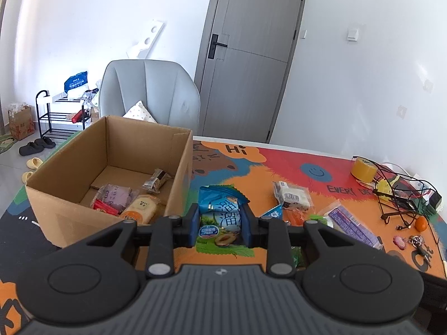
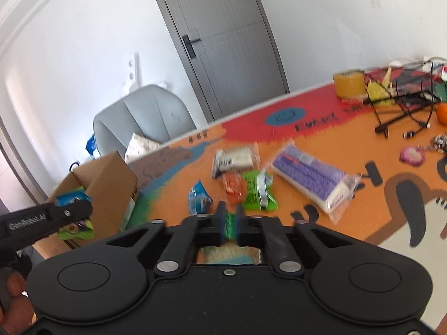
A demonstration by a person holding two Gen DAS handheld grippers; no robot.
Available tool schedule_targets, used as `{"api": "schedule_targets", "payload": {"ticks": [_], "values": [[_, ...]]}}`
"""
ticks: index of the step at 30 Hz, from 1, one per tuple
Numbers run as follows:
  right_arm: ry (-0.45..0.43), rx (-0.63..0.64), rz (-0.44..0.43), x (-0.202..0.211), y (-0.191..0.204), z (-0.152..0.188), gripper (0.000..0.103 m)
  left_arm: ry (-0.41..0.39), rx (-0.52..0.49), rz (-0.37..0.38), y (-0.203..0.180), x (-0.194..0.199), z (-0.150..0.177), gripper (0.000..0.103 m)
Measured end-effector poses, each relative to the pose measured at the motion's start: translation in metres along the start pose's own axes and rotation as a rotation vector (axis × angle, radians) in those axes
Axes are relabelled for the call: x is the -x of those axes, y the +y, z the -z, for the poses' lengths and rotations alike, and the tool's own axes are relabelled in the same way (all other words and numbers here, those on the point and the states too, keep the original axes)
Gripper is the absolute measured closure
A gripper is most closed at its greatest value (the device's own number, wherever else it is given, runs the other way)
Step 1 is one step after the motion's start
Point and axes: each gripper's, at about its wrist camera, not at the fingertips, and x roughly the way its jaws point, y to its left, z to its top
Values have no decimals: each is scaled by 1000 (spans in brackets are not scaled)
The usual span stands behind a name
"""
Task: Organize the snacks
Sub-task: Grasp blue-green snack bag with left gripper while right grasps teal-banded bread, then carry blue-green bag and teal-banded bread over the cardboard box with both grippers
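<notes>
My left gripper (image 1: 220,209) is shut on a blue and green snack packet (image 1: 219,217), held above the table just right of the open cardboard box (image 1: 134,142). Several snacks lie on the box floor. In the right wrist view that same packet (image 2: 69,198) shows beside the box (image 2: 111,184). My right gripper (image 2: 230,213) is shut on a small green packet (image 2: 230,224); this view is blurred. On the table mat lie a white packet (image 2: 237,159), a purple wafer pack (image 2: 313,178), a small blue packet (image 2: 198,198), an orange packet (image 2: 233,187) and a green packet (image 2: 258,192).
A yellow tape roll (image 1: 363,169), a wire stand with tangled cables (image 1: 399,195), an orange fruit (image 1: 420,223) and a keychain (image 1: 399,241) crowd the table's right end. A grey chair (image 1: 151,92) stands behind the box, and a grey door (image 1: 245,55) behind that.
</notes>
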Motion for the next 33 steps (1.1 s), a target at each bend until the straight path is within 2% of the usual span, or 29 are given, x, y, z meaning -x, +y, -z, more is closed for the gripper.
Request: {"api": "schedule_targets", "payload": {"ticks": [1, 2, 6, 8, 11, 15, 16, 17, 20, 23, 33], "values": [[4, 3, 0, -1, 1, 3, 59, 4, 4, 1, 2, -1, 1, 74], [8, 15, 7, -3, 4, 6, 49, 6, 7, 0, 3, -2, 1, 74], [51, 74, 43, -15, 16, 15, 28, 4, 15, 3, 8, -1, 2, 74], [55, 110, 75, -19, 23, 19, 14, -2, 16, 3, 10, 1, 1, 74], [74, 168, 104, -25, 33, 27, 11, -10, 21, 4, 12, 3, 0, 74], [126, 193, 120, -36, 36, 35, 11, -11, 27, 5, 16, 4, -1, 74], [136, 207, 137, -39, 37, 37, 18, -11, 28, 5, 16, 4, 0, 74], [143, 227, 153, -42, 38, 40, 34, -11, 29, 5, 17, 4, -1, 74], [130, 261, 186, -42, 41, 42, 49, -15, 33, 1, 20, 5, -2, 74], [126, 218, 160, -37, 37, 36, 49, -24, 31, 2, 20, 8, -4, 74], [48, 197, 131, -19, 53, 10, 49, -73, 38, -2, 33, 24, -19, 74]]}}
